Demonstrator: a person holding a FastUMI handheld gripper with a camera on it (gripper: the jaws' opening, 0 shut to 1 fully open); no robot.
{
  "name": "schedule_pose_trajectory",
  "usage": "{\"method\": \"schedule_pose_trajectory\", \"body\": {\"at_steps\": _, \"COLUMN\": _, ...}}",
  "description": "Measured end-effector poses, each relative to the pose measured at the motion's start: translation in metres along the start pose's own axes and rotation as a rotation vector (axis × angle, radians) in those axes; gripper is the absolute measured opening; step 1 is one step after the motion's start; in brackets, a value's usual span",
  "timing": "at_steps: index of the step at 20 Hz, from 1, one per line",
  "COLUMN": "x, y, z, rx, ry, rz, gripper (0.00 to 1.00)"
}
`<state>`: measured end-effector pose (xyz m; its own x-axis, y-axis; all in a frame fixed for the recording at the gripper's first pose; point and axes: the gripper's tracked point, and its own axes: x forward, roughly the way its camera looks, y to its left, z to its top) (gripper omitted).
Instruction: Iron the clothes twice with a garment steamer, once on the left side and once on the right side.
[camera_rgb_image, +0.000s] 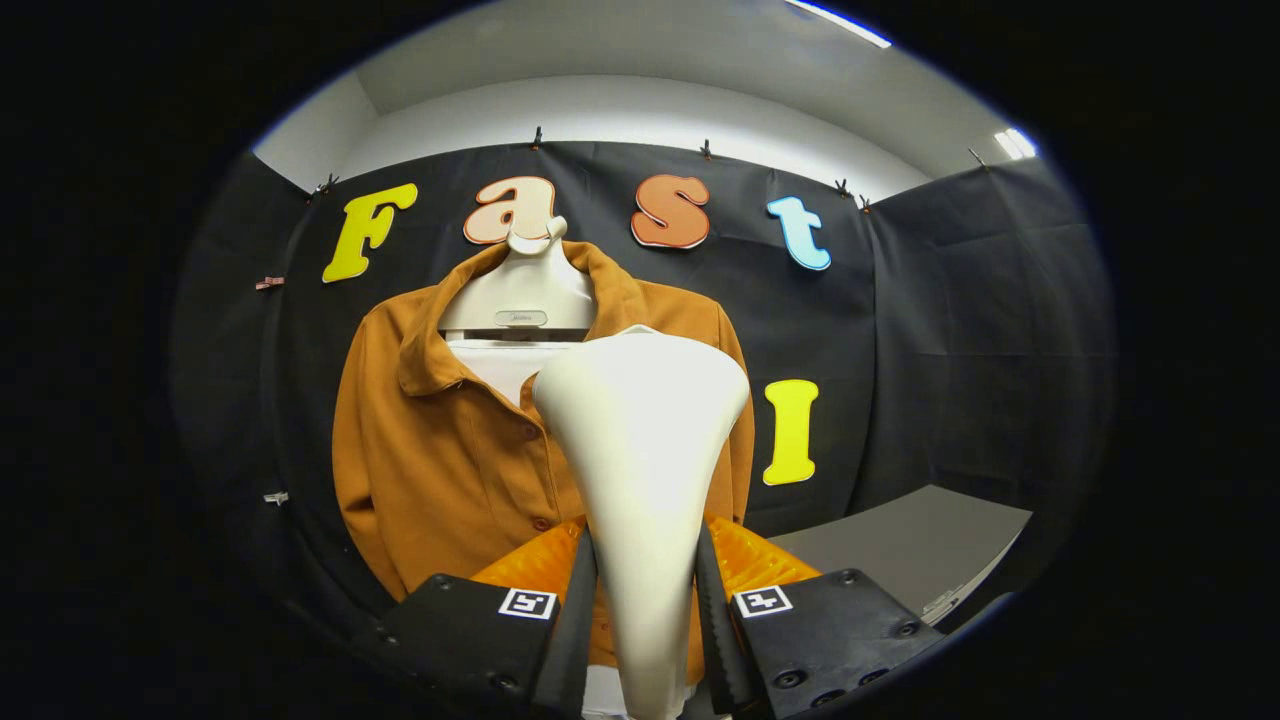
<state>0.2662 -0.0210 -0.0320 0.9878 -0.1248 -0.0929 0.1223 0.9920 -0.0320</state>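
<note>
Gripper view first: your hand-held gripper (645, 600) is closed on the handle of the garment steamer (640, 440), with both fingers pressing its sides, so the grip looks firm. The wide head of the steamer stands up just ahead of the fingers and covers the middle of the shirt (440, 450). This brown shirt hangs on a white hanger form (522, 290) against the booth wall, its collar open and the button line running down just beside the steamer head. A grey table (920, 550) shows beyond the right finger, and only its near corner is seen.

I judge that you are at the start of a pass, with the head raised in front of the chest of the shirt; I cannot tell whether it touches the cloth. The next move calls for choosing one side of the button line, bringing the head flat to the cloth, and moving it slowly along that side without loosening the grip.
</note>
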Motion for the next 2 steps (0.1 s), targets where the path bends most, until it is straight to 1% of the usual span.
{"method": "schedule_pose_trajectory", "body": {"at_steps": 2, "x": 0.001, "y": -0.0016, "z": -0.0005, "rx": -0.003, "ry": 0.001, "rz": 0.0, "gripper": 0.5}}
